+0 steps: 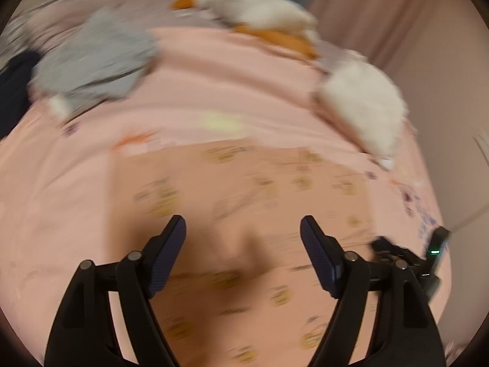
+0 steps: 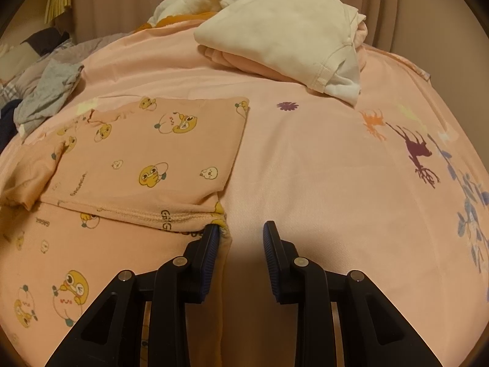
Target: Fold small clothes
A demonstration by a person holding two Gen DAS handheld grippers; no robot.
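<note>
A small pink garment with yellow cartoon prints lies on the pink bed sheet, its upper part folded over the lower part. My right gripper is open at the garment's right edge, its left finger touching the hem corner. In the blurred left wrist view the same garment lies under my left gripper, which is open and empty just above the cloth. The right gripper's body shows at the right in that view.
A folded stack of cream and pink clothes sits at the back of the bed. A crumpled grey garment lies at the left, next to dark clothing. A white and orange plush lies by the curtain.
</note>
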